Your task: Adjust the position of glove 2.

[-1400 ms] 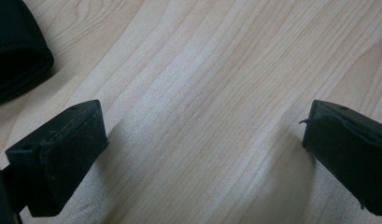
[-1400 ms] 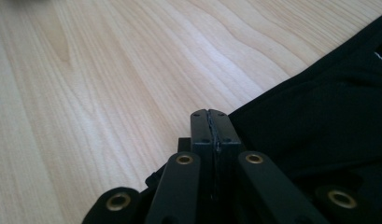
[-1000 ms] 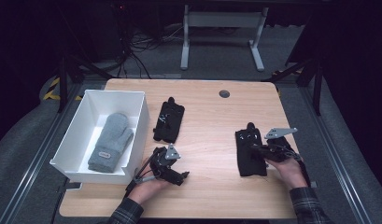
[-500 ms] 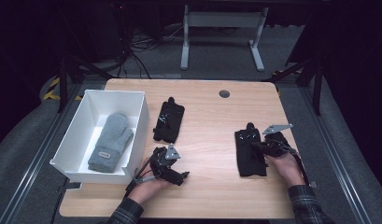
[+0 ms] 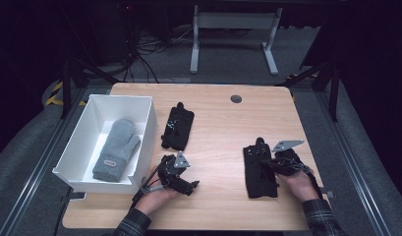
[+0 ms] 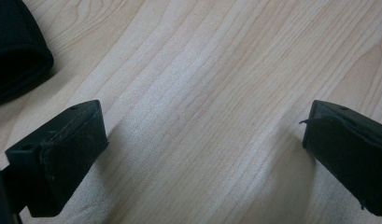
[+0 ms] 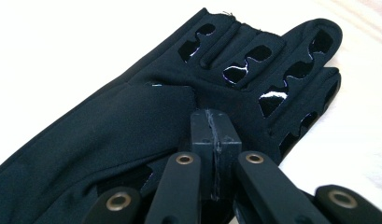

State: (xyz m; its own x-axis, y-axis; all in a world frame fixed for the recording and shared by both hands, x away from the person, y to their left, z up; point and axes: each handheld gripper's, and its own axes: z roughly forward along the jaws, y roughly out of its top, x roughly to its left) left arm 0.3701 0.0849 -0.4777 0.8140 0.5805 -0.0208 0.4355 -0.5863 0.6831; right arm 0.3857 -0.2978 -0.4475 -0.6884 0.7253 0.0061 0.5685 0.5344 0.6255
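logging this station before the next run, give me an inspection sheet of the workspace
surface: wooden table, pale grain, round grommet near the far edge
job's things: black glove flat under the right gripper; second black glove beside the white box; grey mitten lying in that box
clutter: nothing seen
grippers: right gripper shut, tips pressed on the glove, whether they pinch fabric is unclear; left gripper open above bare wood
cables: one trails from the left gripper toward the near edge; a tangle lies on the floor beyond
surroundings: dark room, grey stand legs behind the table
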